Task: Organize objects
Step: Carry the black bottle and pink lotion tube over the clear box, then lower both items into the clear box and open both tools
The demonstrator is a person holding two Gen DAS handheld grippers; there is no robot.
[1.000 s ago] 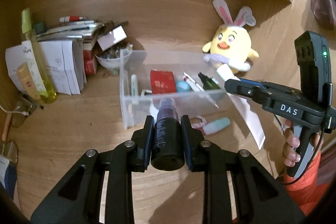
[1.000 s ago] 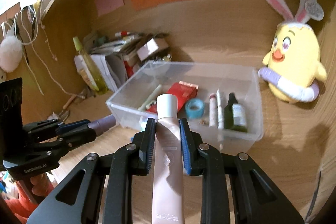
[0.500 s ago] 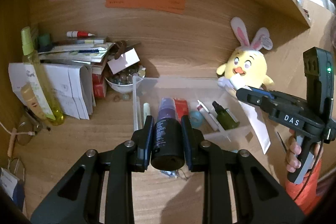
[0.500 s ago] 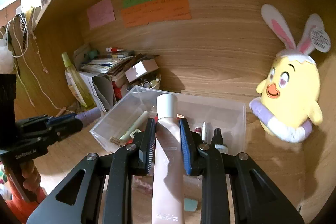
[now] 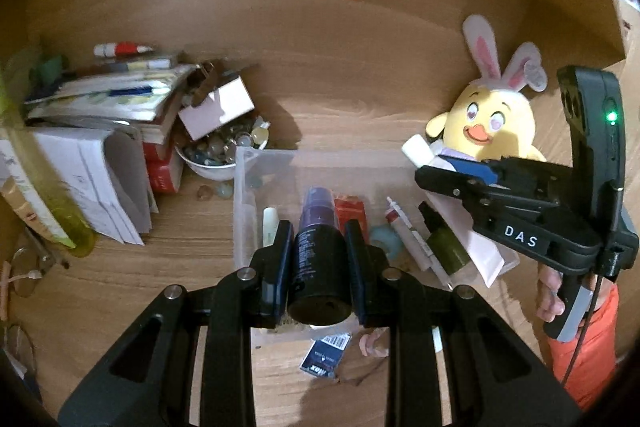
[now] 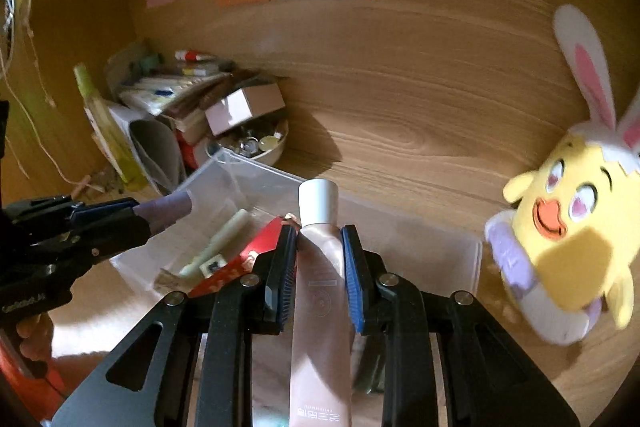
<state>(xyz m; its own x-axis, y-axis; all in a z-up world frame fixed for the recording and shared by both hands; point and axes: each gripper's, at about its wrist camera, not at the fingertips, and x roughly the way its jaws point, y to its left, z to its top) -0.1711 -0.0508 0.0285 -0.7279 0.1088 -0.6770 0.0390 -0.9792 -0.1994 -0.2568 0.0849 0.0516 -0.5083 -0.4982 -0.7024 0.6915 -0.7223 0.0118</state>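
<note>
My left gripper [image 5: 318,239] is shut on a black spray bottle [image 5: 318,263] with a purple cap, held over the near left part of the clear plastic bin [image 5: 246,163]. My right gripper [image 6: 319,247] is shut on a pink tube [image 6: 322,291] with a white cap, held over the bin [image 6: 476,255]. The right gripper also shows in the left wrist view [image 5: 424,173], and the left gripper in the right wrist view [image 6: 136,217]. The bin holds a red box [image 5: 350,209], a green dropper bottle [image 5: 442,243], a white tube and a teal round thing.
A yellow chick plush [image 5: 490,129] with rabbit ears sits right of the bin. A white bowl of glass pebbles [image 5: 218,151], stacked books and papers [image 5: 100,107] and a yellow-green bottle [image 5: 44,195] stand left. A dark blue packet [image 5: 324,357] lies before the bin.
Both grippers have moved forward towards the bin and the back wall, still holding their items. The bin now lies under both grippers.
</note>
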